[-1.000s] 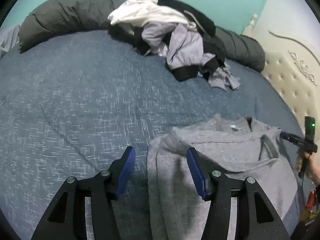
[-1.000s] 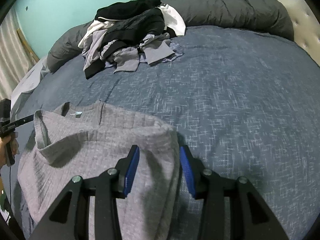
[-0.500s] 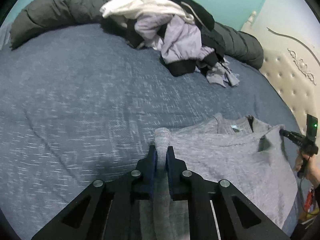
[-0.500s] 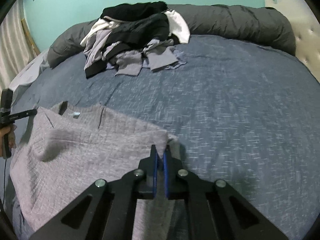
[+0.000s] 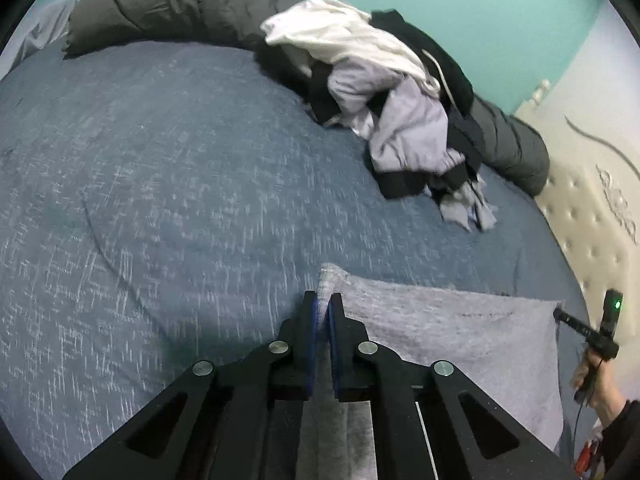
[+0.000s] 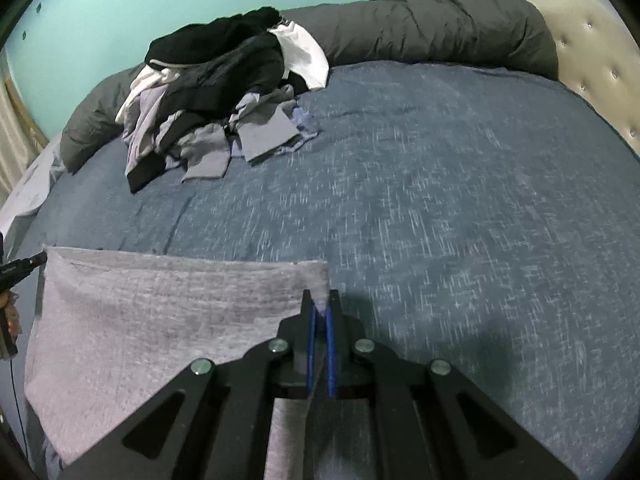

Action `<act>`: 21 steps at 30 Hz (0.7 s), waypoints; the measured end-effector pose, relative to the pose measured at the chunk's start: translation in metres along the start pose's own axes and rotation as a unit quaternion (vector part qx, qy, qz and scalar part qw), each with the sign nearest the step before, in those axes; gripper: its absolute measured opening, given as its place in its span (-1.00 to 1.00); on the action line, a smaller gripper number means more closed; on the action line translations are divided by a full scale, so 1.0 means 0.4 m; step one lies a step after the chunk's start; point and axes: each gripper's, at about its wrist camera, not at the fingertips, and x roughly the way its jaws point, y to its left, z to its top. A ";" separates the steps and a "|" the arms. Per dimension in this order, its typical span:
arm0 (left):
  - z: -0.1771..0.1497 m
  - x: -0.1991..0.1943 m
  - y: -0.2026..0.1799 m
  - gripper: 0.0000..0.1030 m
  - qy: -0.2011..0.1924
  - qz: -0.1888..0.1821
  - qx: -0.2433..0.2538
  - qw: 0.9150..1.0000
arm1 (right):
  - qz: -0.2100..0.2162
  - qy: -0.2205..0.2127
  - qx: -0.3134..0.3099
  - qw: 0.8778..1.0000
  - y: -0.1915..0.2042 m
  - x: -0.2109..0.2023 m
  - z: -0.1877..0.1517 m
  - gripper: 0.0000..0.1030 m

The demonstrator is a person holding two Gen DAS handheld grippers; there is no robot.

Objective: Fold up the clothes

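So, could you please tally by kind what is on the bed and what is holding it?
Grippers: 2, the left gripper and the right gripper, each shut on a corner of the grey top.
Grey top being folded: 1.
Pile of unfolded clothes: 1; the pieces in it are too tangled to count.
Dark rolled duvet: 1.
Total: 5.

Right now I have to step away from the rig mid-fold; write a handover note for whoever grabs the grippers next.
Left gripper: jaws shut on one corner of the grey knit top.
Right gripper: jaws shut on the opposite corner of the same fold edge.
The top lies on the blue speckled bedspread, its neckline hidden under the folded layer.
Done: both corners gripped, one fold laid across.
Left: finish folding this top, then work through the unfolded pile of black, white and lilac clothes by the dark grey rolled duvet.
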 end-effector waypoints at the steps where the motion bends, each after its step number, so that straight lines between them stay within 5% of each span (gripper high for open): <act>1: -0.001 0.013 -0.002 -0.90 0.008 0.005 0.006 1.000 | -0.001 0.003 0.001 1.000 -0.001 0.008 0.000 -0.92; 7: -0.020 0.073 -0.015 -0.82 0.063 0.036 0.023 0.997 | -0.013 0.056 0.012 0.998 0.007 0.074 -0.018 -0.81; 14: -0.031 0.011 -0.101 -0.66 0.025 0.056 0.080 0.995 | -0.051 0.012 0.021 0.998 0.025 -0.019 -0.011 -0.69; 21: -0.082 0.026 -0.177 -0.65 0.059 0.008 0.067 0.996 | 0.064 0.033 -0.017 0.997 0.209 -0.018 0.021 -0.69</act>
